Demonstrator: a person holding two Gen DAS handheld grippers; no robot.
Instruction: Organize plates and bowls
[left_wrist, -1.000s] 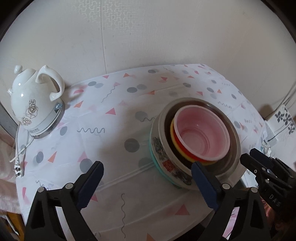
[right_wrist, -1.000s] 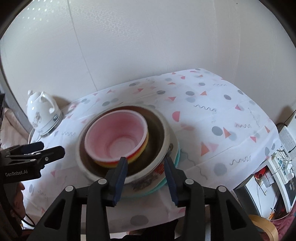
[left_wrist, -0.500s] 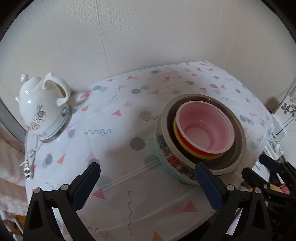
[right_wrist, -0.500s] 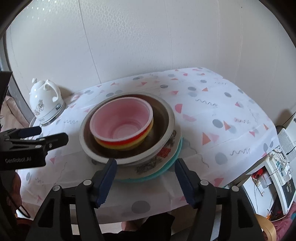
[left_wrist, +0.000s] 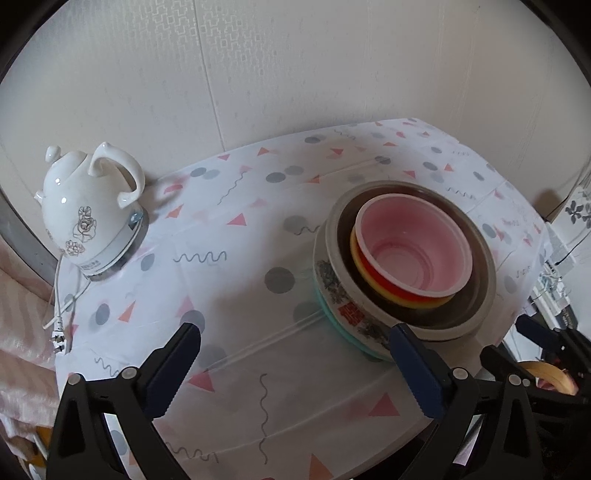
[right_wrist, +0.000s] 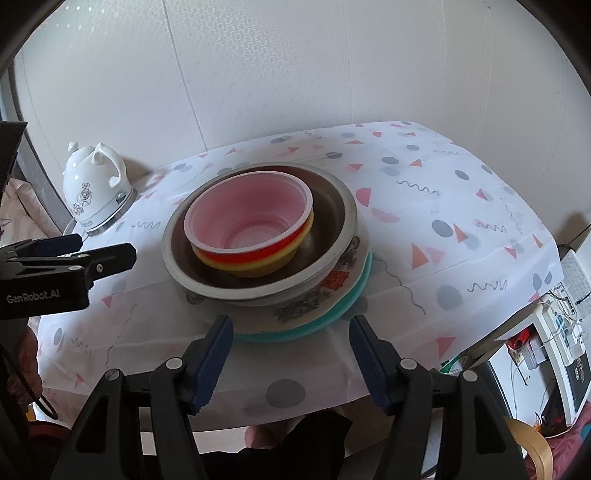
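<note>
The right gripper (right_wrist: 290, 354) hovers just off the near edge of the table, its blue-padded jaws standing apart after having just opened, nothing between them and no pad touching the dishes. Straight ahead of it at twelve o'clock, just beyond the tips, sits the stack. The left gripper (left_wrist: 295, 369) hangs above the cloth with its jaws spread wide and empty; the stack lies at about two o'clock from it, close to its right-hand finger (left_wrist: 413, 362) though whether they touch I cannot tell.

The stack itself is nested: a pink bowl (right_wrist: 255, 210) on top, inside a red and yellow bowl (right_wrist: 255, 258), which sits in a steel bowl (right_wrist: 332, 214). That rests on a patterned plate (right_wrist: 325, 291), and a teal plate (right_wrist: 347, 299) lies at the bottom, its rim showing at the near right.

All this stands on a table covered by a white tablecloth (right_wrist: 443, 206) printed with triangles, dots and squiggles. At ten o'clock from the stack, well apart, a white kettle (left_wrist: 88, 210) stands upright on its base by the wall.
</note>
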